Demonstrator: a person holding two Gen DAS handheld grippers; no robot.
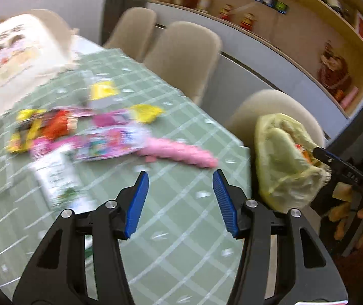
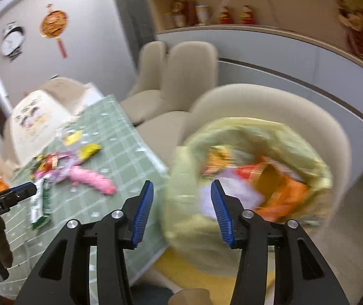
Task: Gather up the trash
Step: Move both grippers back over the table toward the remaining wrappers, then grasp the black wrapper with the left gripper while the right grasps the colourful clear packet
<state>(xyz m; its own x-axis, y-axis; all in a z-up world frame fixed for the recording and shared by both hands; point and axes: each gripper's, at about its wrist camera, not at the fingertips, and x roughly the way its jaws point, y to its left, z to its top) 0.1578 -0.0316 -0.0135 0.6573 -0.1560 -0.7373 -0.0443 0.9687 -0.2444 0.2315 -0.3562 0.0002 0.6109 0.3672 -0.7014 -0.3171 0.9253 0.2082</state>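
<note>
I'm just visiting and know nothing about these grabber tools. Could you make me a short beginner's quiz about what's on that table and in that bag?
1. True or false: the pink toy lies on the green tablecloth.
2. Which is open and holding nothing? A) only the left gripper B) only the right gripper C) both
3. Fill in: wrappers already sit inside the yellow ____.

Key: 1 true; 2 C; 3 bag
</note>
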